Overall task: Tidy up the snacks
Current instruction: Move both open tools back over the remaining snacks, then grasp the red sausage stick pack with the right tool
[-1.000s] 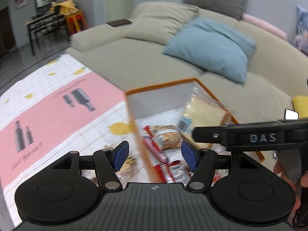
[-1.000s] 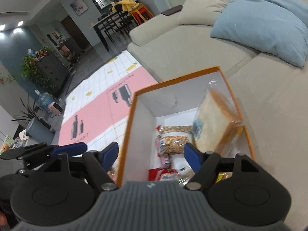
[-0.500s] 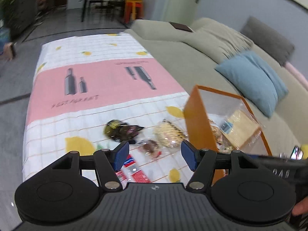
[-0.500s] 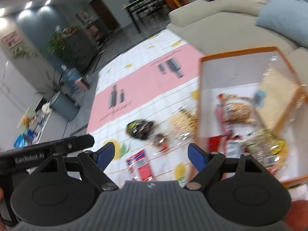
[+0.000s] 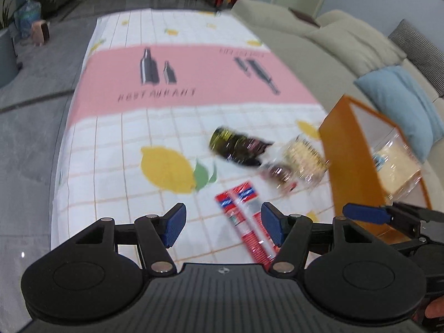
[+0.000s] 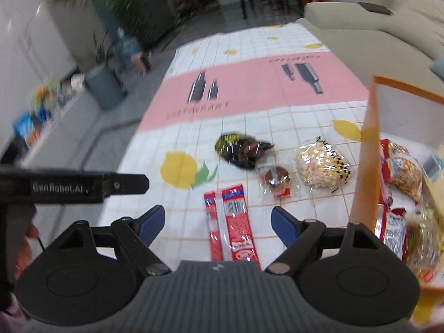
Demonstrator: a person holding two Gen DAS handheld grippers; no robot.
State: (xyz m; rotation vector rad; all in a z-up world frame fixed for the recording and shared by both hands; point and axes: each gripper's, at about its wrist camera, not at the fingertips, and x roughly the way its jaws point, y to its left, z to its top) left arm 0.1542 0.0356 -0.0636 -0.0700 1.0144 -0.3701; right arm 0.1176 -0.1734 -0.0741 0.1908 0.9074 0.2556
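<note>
1. Right gripper (image 6: 217,220): jaws apart, just widened, nothing between them.
2. Red stick packets (image 6: 236,222) lie on the tablecloth (image 6: 249,111) just ahead (long axis pointing away).
3. Left gripper (image 5: 223,223): apart, empty, packets offset rightward.

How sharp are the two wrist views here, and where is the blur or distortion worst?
Left wrist view: snacks smeared, the dark packet streaked, the tongs crisp; fisheye bends the tablecloth edges. Right wrist view: red stick packs and puffed-snack bag readable, room at left smeared, the orange box soft.
</note>
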